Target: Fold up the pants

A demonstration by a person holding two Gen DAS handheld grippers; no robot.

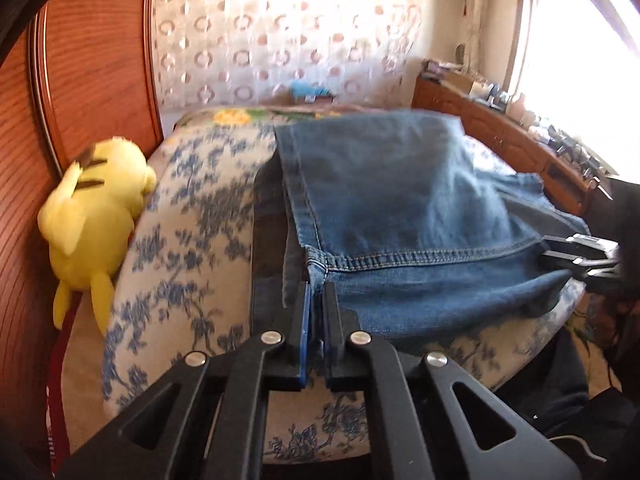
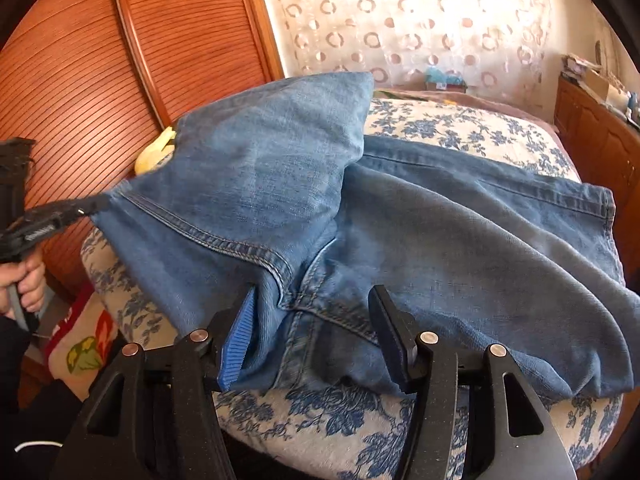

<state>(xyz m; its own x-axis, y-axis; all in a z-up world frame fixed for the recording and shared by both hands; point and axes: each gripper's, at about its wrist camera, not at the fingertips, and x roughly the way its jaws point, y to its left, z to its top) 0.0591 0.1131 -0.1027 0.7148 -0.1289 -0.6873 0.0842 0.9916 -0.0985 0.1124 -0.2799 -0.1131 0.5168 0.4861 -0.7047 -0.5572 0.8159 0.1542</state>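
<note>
The jeans (image 1: 400,208) are spread on the floral bed (image 1: 192,208). A hem corner is clamped by the left gripper (image 1: 318,284), while denim is straddled by the right gripper (image 2: 312,304), its fingers held apart.

Setting: home bedroom. Bed (image 1: 192,200) with blue floral cover, yellow plush toy (image 1: 92,208) against wooden headboard (image 1: 92,60). Patterned curtain (image 1: 280,28), cluttered wooden dresser (image 1: 500,128) beneath bright window (image 1: 568,40).

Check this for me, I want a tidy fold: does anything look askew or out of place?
Yes. The blue denim jeans lie rumpled on the blue-flowered bedspread, one part lifted and bunched rather than flat. A yellow plush toy lies tipped against the wooden headboard. No damage or spill shows.
</note>
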